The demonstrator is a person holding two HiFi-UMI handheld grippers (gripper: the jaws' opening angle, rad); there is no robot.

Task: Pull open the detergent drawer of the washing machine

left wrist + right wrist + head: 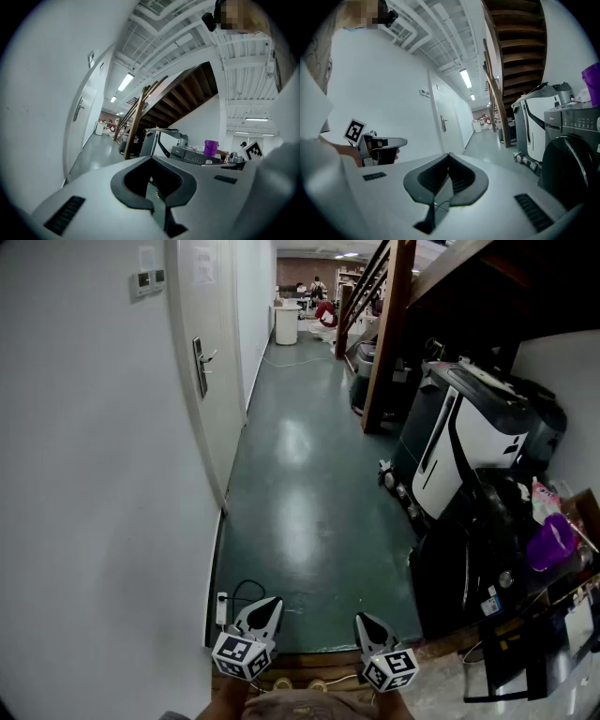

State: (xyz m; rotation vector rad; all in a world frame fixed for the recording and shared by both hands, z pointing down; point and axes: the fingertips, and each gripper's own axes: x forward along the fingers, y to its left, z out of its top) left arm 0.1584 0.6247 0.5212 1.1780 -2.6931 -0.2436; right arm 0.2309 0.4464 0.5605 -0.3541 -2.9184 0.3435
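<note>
The left gripper [267,610] and the right gripper [365,621] are being held side by side, low and close to the person, pointing almost level along a corridor with a green floor [298,486]; the left gripper's jaws are being held together with nothing between them; the right gripper's jaws are likewise being pressed together, empty; the washing machine [574,152], dark-fronted with a round door, is being seen ahead on the right, well apart from both grippers; a purple cup [551,542] is being carried on its top; its detergent drawer cannot be made out; a white door [208,381] is being passed on the left.
</note>
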